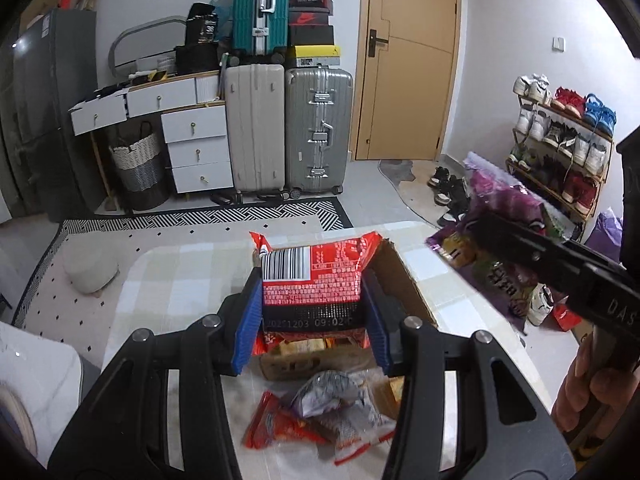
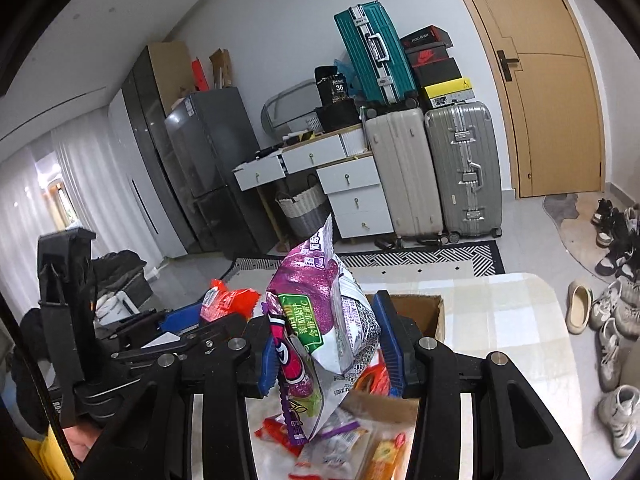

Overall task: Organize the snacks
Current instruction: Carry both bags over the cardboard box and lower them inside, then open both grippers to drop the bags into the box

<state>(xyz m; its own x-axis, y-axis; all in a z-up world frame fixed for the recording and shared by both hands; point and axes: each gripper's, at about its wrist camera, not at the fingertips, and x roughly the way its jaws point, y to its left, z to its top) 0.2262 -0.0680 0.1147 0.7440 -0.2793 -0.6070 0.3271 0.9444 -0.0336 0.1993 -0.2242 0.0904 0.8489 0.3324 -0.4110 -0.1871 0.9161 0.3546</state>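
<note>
My left gripper (image 1: 312, 312) is shut on a red snack packet (image 1: 316, 280) with a barcode, its blue pads (image 1: 246, 328) pressing both sides. It holds the packet above an open cardboard box (image 1: 404, 276) on the checked table (image 1: 168, 276). My right gripper (image 2: 328, 344) is shut on a purple and white snack bag (image 2: 324, 304), which hangs tilted between its blue pads (image 2: 390, 336) near the box (image 2: 424, 312). The purple bag (image 1: 500, 204) also shows at the right of the left wrist view. Several loose snack packets (image 1: 324, 412) lie on the table below both grippers.
Beyond the table lie a patterned rug (image 1: 240, 216), suitcases (image 1: 316, 132), white drawers (image 1: 196, 148) and a woven basket (image 1: 138, 164). A wooden door (image 1: 408, 60) and a shoe rack (image 1: 560, 148) stand to the right, with shoes (image 2: 616, 308) on the floor. A person's hand (image 1: 596, 392) shows at the right.
</note>
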